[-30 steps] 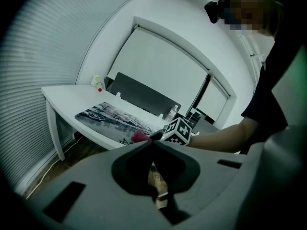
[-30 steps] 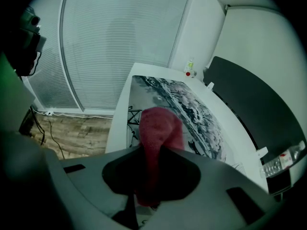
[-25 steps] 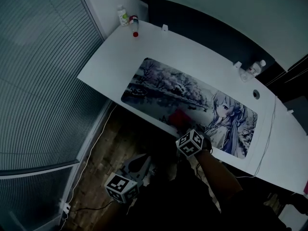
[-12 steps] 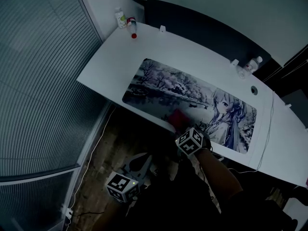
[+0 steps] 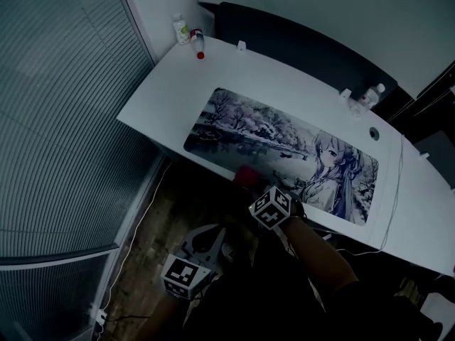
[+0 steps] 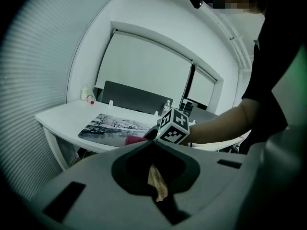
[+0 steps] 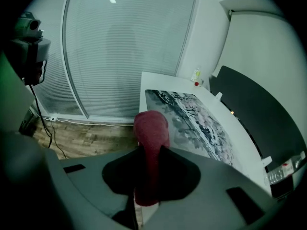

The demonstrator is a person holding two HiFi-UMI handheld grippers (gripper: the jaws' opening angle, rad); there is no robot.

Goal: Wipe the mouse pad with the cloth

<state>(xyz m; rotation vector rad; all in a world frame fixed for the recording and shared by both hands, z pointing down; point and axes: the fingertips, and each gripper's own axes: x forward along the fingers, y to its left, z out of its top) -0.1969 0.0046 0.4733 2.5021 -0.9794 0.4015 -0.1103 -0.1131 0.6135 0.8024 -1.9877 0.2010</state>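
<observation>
Cloth (image 7: 151,128) clamped in right gripper (image 7: 149,176) at mouse pad's (image 5: 284,148) near edge; wiping judged barely begun, far stretch left. Left gripper (image 6: 156,190) closed, empty, held low.

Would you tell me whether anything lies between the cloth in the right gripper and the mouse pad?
Nothing visible does. The cloth, clamped in the right gripper, sits at the near edge of the mouse pad, whose surface is bare; the bottles stand off it.
</observation>
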